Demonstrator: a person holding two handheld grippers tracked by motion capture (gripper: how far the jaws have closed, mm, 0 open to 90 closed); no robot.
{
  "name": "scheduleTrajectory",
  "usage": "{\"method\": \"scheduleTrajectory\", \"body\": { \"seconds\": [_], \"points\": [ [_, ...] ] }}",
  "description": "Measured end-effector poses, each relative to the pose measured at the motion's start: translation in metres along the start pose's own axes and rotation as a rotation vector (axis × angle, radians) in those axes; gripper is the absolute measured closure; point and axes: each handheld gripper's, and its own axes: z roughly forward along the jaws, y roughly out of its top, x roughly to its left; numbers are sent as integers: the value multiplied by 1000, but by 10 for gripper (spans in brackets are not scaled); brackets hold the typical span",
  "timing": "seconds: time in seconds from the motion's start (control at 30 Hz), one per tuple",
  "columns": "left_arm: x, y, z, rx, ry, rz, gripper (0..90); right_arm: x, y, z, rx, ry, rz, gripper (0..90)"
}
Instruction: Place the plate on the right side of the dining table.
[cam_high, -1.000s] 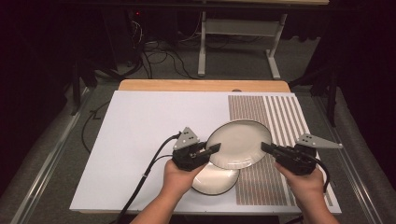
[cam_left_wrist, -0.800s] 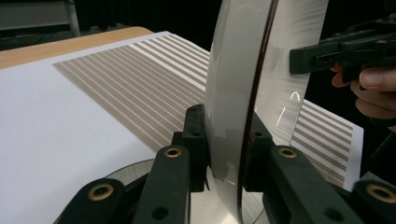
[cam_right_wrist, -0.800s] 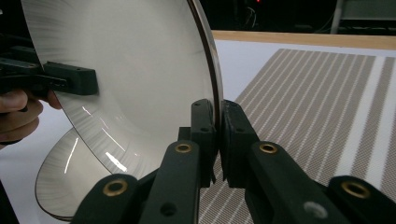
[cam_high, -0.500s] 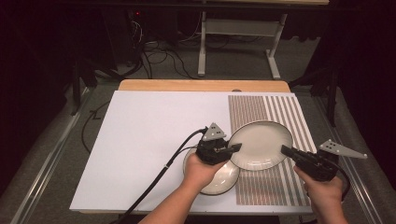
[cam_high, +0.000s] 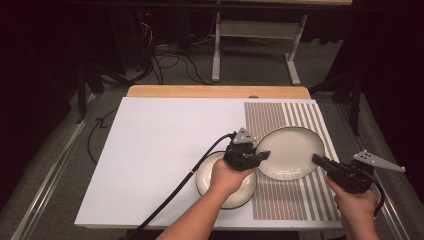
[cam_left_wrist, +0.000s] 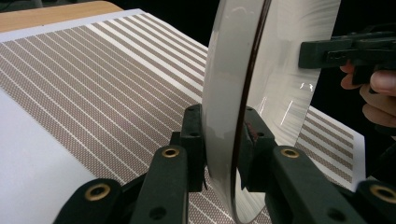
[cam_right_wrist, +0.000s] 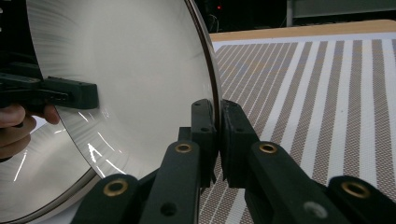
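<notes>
From the high view, I saw a person at a white table (cam_high: 150, 150) with a striped mat (cam_high: 295, 200) on its right side. The left gripper (cam_high: 263, 155) pinched the left edge of a pale plate (cam_high: 292, 150). That plate sat over the striped mat, and its left edge lay over a second plate (cam_high: 210, 177) near the table's front edge. The left hand (cam_high: 227, 177) was above that second plate. The right gripper (cam_high: 316, 159) was at the first plate's right edge, held by the right hand (cam_high: 357, 202). A black cable (cam_high: 175, 192) ran from the left gripper down to the front of the table.

In the left gripper view, the pale plate (cam_left_wrist: 229, 93) stood on edge between the two black jaws. The jaws were closed tight on its rim, one on each side. The right gripper (cam_left_wrist: 345, 49) showed far off at the other edge of the plate, with fingers (cam_left_wrist: 380, 84) behind it. The striped mat (cam_left_wrist: 93, 79) lay below.

In the right gripper view, the plate (cam_right_wrist: 130, 70) was on the left, and its dark rim went in between the jaws. The jaws were nearly together, with the rim pinched between them. The left gripper (cam_right_wrist: 79, 95) gripped the far edge, with fingers (cam_right_wrist: 18, 121) beside it. The striped mat (cam_right_wrist: 327, 84) lay to the right.
</notes>
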Motion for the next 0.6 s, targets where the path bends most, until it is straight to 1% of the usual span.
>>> {"method": "scheduleTrajectory", "body": {
  "seconds": [0.03, 0.1, 0.13, 0.17, 0.37, 0.6],
  "points": [
    [0, 0, 3, -4, -1, -11, 746, -1, 0, 0, -1, -2, 0, 871],
    [1, 1, 7, 0, -4, -15, 744, -4, -1, -1, -1, -12, 1, 871],
    [1, 1, 9, 5, -3, -14, 743, -5, -1, -1, 0, -18, 2, 871],
    [3, 2, 10, 23, 3, 11, 742, -6, -1, -1, 2, -20, 3, 871],
    [4, 3, 22, 37, 9, 10, 735, -14, -4, -2, 9, -42, 23, 870],
    [7, -3, 34, 61, 16, -13, 722, -20, -9, 0, 31, -66, 28, 871]
  ]
}}
